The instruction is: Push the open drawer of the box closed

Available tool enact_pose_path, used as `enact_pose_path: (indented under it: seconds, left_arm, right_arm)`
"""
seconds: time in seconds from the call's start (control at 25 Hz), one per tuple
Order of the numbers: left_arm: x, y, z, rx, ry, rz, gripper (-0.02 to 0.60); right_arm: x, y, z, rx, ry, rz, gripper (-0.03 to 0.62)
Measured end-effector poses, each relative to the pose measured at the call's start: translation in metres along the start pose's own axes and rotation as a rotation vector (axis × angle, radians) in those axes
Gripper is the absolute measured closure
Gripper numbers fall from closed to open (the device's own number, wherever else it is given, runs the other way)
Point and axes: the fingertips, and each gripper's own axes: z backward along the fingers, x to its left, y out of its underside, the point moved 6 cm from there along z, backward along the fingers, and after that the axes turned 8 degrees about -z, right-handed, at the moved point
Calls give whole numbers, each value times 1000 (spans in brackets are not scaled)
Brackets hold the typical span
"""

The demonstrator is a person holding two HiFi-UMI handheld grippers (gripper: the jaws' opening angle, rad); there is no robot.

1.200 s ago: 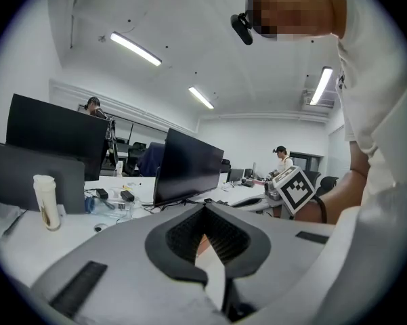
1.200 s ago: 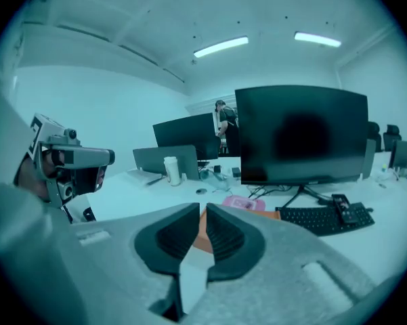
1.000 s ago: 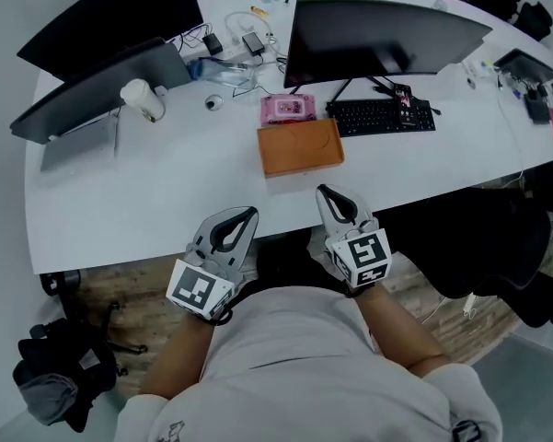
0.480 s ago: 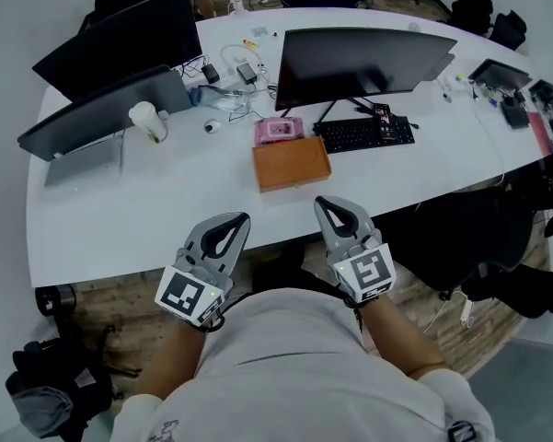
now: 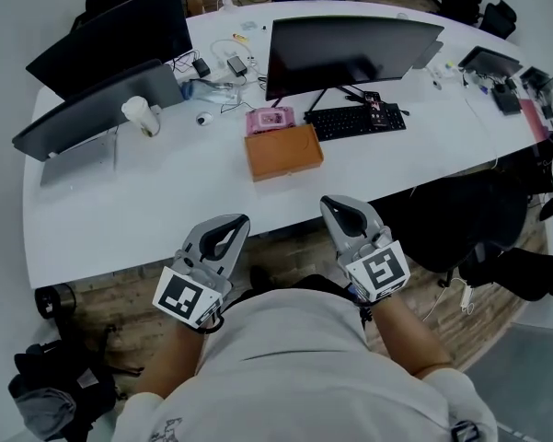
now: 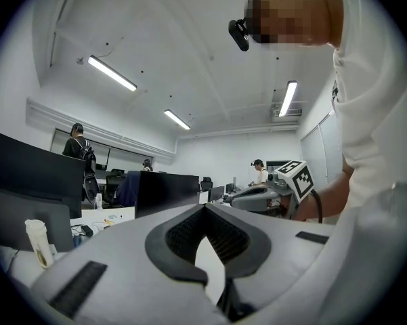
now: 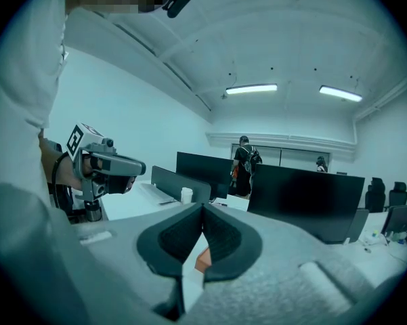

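Note:
The orange box [image 5: 283,152] lies flat on the white table [image 5: 147,210], in front of the big monitor; from here I cannot make out its drawer. Both grippers hang in front of the person's body at the table's near edge, well short of the box. My left gripper [image 5: 240,219] has its jaws together with nothing between them, as the left gripper view [image 6: 204,206] confirms. My right gripper [image 5: 329,203] is likewise shut and empty [image 7: 203,206]. A sliver of the orange box [image 7: 202,259] shows through the gap behind the right jaws.
Behind the box lie a pink wipes pack [image 5: 270,118] and a black keyboard [image 5: 357,121], under a dark monitor [image 5: 350,44]. Two more screens [image 5: 101,104] and a paper cup [image 5: 138,115] stand at the left. A black chair [image 5: 460,219] is at the right, a bag [image 5: 55,389] on the floor.
Both grippers have risen and drawn back a little from the table toward the person. The box has not moved on the table.

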Motion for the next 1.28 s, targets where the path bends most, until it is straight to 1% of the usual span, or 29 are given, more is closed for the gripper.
enact_pose_path:
  seconds: [0.32, 0.44, 0.56, 0.8, 0.96, 1.08, 1.28]
  left_arm:
    - [-43, -8, -23, 4, -11, -11, 583]
    - [-68, -10, -32, 9, -20, -9, 583]
    - [-97, -13, -37, -5, -14, -17, 583]
    - [-149, -17, -48, 9, -22, -36, 583]
    - [-185, -17, -51, 8, -38, -48, 583]
    - [-212, -18, -48, 16, -55, -53, 583]
    - [-252, -23, -35, 22, -92, -68, 583]
  right_arm:
    - [-16, 9, 46, -8, -44, -29, 591]
    - [-21, 13, 68, -9, -71, -51, 591]
    - [-30, 20, 93, -19, -86, -48, 591]
    - [-38, 29, 140, -34, -121, -49, 591]
    - [-39, 39, 172, -43, -138, -68, 591]
    - [-39, 46, 198, -53, -155, -55, 591]
    - [-34, 46, 237, -67, -186, -70, 591]
